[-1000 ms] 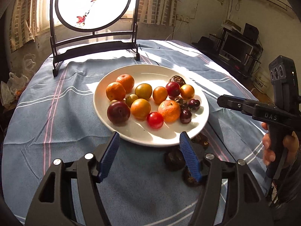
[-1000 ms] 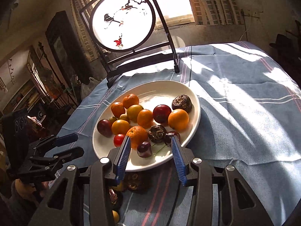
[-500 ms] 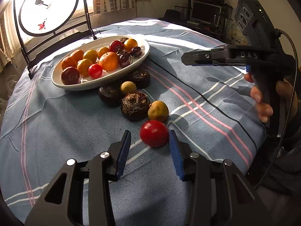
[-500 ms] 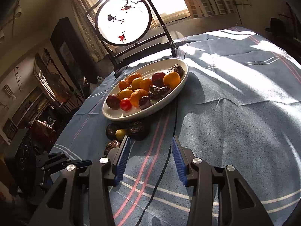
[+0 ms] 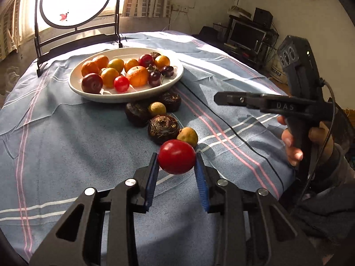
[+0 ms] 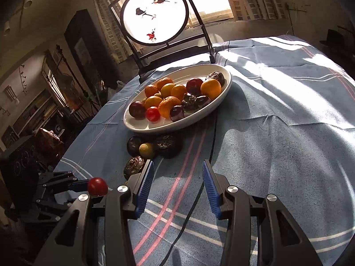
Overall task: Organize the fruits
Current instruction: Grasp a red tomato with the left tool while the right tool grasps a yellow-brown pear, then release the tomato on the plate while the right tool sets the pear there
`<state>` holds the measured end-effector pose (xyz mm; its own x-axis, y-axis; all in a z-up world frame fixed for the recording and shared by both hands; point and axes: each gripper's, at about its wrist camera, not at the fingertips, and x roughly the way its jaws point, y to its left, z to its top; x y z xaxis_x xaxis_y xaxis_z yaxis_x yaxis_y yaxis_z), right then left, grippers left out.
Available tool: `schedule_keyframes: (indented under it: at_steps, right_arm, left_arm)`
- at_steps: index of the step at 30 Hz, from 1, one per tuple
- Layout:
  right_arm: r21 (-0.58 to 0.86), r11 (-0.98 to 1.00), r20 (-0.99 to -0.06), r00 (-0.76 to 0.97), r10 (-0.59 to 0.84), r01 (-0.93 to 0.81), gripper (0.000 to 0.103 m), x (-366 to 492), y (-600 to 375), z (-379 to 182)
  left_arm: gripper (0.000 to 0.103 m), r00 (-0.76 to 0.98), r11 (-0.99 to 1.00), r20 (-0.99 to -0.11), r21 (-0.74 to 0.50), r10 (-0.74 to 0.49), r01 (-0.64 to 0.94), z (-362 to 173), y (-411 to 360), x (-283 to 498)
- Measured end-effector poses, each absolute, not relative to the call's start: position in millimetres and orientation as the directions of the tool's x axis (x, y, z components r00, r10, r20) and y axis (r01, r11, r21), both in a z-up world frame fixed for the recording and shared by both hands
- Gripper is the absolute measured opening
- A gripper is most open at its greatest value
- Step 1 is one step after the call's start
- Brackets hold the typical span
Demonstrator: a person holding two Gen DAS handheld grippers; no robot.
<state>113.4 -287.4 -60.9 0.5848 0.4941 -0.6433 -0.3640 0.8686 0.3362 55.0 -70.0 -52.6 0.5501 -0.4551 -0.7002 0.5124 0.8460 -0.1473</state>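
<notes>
My left gripper [image 5: 176,166] is shut on a red tomato [image 5: 176,156] and holds it just above the blue cloth, near the table's front edge. The tomato [image 6: 97,186] also shows in the right wrist view, between the left gripper's fingers. A white plate [image 5: 93,93] with several oranges, plums and a tomato stands beyond. Loose on the cloth between plate and tomato lie dark water chestnuts [image 5: 163,128] and two small yellow fruits [image 5: 187,136]. My right gripper [image 6: 177,181] is open and empty over the cloth, right of the loose fruit; it shows side-on in the left wrist view [image 5: 221,98].
A round painted screen on a black stand [image 5: 75,2] stands behind the plate [image 6: 177,124]. A black cable [image 6: 213,141] runs across the cloth under the right gripper. The striped tablecloth [image 5: 66,155] covers the round table; its edge falls away at the right.
My left gripper has closed on the red tomato and raised it slightly. The right gripper has shifted a little and stays open.
</notes>
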Motion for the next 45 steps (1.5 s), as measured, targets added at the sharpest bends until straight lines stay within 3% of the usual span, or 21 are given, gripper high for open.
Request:
schedule_keyframes:
  at_steps: [10, 12, 14, 21, 27, 37, 38, 39, 41, 43, 45]
  right_arm:
    - [0.135, 0.828, -0.779, 0.458, 0.428, -0.544, 0.045, 109.2, -200.2, -70.6]
    - [0.117, 0.827, -0.793, 0.449, 0.411, -0.550, 0.040, 110.7, -193.5, -72.2]
    - [0.105, 0.838, -0.800, 0.455, 0.392, -0.536, 0.028, 111.1, -192.8, -73.3]
    - [0.268, 0.841, -0.721, 0.481, 0.498, -0.469, 0.027, 107.1, -233.1, -64.2]
    - [0.329, 0.867, -0.643, 0.583, 0.497, -0.375, 0.028, 131.2, -277.6, -30.6]
    - [0.283, 0.911, -0.639, 0.650, 0.411, -0.299, 0.029, 220.5, -264.3, -11.2]
    - [0.265, 0.919, -0.641, 0.658, 0.394, -0.292, 0.029, 226.7, -261.6, -11.3]
    - [0.247, 0.928, -0.641, 0.671, 0.373, -0.280, 0.033, 230.4, -260.0, -10.9]
    - [0.243, 0.933, -0.626, 0.692, 0.360, -0.266, 0.050, 228.6, -261.8, -8.0]
    - [0.251, 0.926, -0.621, 0.687, 0.378, -0.283, 0.051, 220.0, -262.0, -6.2]
    - [0.244, 0.923, -0.627, 0.677, 0.385, -0.299, 0.051, 205.1, -261.8, -6.3]
  left_arm:
    - [0.031, 0.610, 0.881, -0.667, -0.158, -0.429, 0.446, -34.6, -31.2, 43.5]
    - [0.031, 0.610, 0.881, -0.665, -0.165, -0.432, 0.444, -36.3, -29.7, 43.9]
    - [0.031, 0.608, 0.880, -0.664, -0.172, -0.436, 0.443, -37.4, -28.9, 44.0]
    - [0.031, 0.606, 0.878, -0.660, -0.186, -0.445, 0.441, -38.5, -28.3, 47.5]
    - [0.031, 0.635, 0.885, -0.642, -0.157, -0.429, 0.439, -25.3, -37.0, 77.3]
    - [0.032, 0.615, 0.903, -0.682, -0.166, -0.396, 0.397, -25.5, -61.7, 191.1]
    - [0.033, 0.604, 0.905, -0.691, -0.187, -0.397, 0.382, -27.8, -60.3, 201.5]
    - [0.041, 0.594, 0.906, -0.698, -0.206, -0.400, 0.369, -29.3, -58.7, 209.7]
    - [0.055, 0.604, 0.915, -0.694, -0.221, -0.391, 0.338, -27.3, -53.8, 214.8]
    - [0.068, 0.628, 0.915, -0.670, -0.234, -0.396, 0.328, -21.2, -47.9, 207.1]
    - [0.072, 0.643, 0.915, -0.655, -0.226, -0.396, 0.333, -16.4, -44.2, 193.5]
